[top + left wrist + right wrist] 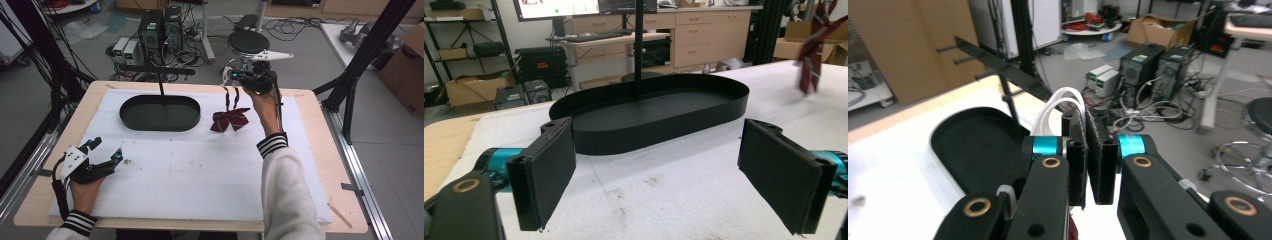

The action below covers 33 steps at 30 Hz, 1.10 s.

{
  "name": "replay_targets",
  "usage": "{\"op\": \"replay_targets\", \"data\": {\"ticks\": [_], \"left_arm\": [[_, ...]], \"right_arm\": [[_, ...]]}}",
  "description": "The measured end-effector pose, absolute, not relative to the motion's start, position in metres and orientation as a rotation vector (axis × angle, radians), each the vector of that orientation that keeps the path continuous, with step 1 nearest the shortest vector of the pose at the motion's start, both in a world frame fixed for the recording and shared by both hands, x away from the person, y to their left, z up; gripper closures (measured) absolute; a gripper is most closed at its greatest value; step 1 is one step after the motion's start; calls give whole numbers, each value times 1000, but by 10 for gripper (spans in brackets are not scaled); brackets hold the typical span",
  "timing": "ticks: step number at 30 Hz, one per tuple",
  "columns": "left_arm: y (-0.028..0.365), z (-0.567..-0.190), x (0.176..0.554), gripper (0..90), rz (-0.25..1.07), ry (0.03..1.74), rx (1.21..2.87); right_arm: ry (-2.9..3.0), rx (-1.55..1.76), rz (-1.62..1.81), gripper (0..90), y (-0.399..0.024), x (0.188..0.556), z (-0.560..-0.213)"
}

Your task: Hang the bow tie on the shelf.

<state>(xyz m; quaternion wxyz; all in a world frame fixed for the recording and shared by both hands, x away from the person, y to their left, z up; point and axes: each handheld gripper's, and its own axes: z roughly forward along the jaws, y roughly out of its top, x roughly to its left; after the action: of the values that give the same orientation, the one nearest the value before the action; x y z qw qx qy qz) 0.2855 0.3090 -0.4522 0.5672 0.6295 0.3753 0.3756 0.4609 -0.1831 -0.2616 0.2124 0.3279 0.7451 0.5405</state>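
A dark red bow tie (230,120) hangs on its thin straps below my right gripper (229,80), just right of the black oval tray (160,127). In the right gripper view that gripper (1088,167) is shut on the tie's white strap (1060,106), which loops up out of the jaws. The bow tie (815,47) dangles above the mat at the upper right of the left gripper view. My left gripper (106,150) rests at the near left of the table, open, nothing between its pads (546,172); it faces the tray (659,125).
A thin black post (161,86) rises from the tray's far side and carries a crossbar (156,71) with pegs (965,62). A white mat (190,175) covers the wooden table. Black frame struts (367,50), computers and cables stand beyond the far edge.
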Motion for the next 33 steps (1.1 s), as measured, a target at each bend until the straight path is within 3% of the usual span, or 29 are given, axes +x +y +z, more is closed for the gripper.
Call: {"op": "replay_targets", "data": {"ticks": [17, 33], "left_arm": [[310, -452, 286, 158, 882, 883, 1479], [310, -452, 286, 159, 872, 890, 1471]], "right_arm": [[2075, 795, 1602, 873, -117, 462, -240], [2106, 749, 1637, 872, -61, 474, -240]]}}
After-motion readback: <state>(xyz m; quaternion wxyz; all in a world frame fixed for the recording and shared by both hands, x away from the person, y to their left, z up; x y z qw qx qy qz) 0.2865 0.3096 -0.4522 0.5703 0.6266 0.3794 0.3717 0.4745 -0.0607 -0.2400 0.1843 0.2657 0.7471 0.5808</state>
